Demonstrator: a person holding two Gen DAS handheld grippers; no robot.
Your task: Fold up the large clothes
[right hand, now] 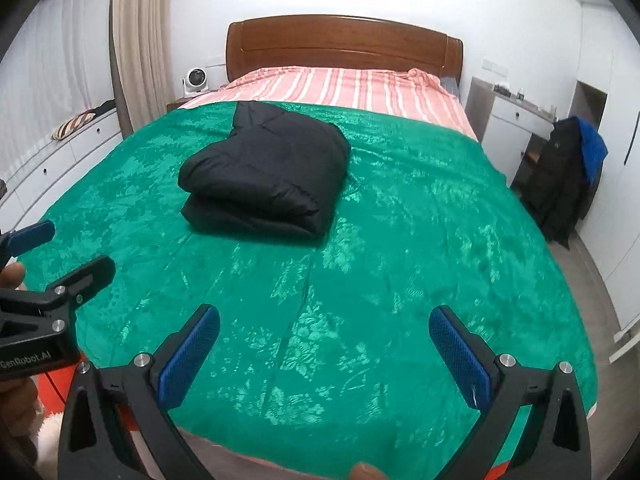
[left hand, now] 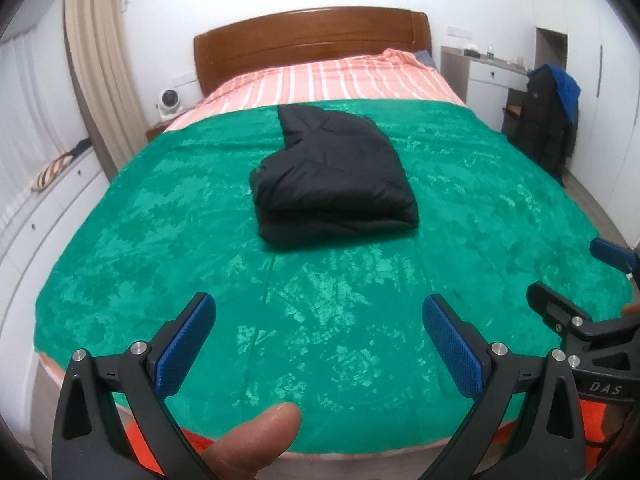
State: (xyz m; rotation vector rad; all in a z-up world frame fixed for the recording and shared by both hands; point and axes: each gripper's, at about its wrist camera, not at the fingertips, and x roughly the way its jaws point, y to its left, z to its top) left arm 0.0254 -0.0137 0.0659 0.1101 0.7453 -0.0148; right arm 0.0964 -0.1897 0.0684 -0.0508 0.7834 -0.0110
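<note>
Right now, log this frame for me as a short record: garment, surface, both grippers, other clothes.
garment: black jacket, folded into a thick bundle, sleeves tucked out of sight
surface: green blanket over a striped sheet
left gripper: open, empty, held back near the bed's foot
right gripper: open, empty, beside the left
other clothes: dark coat and blue garment hanging at right

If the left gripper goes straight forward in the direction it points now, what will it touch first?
Probably the green blanket: the open left gripper hangs over its near end, aimed slightly down. If it clears the blanket, the folded black coat lies next in line. Depth is unclear.
</note>
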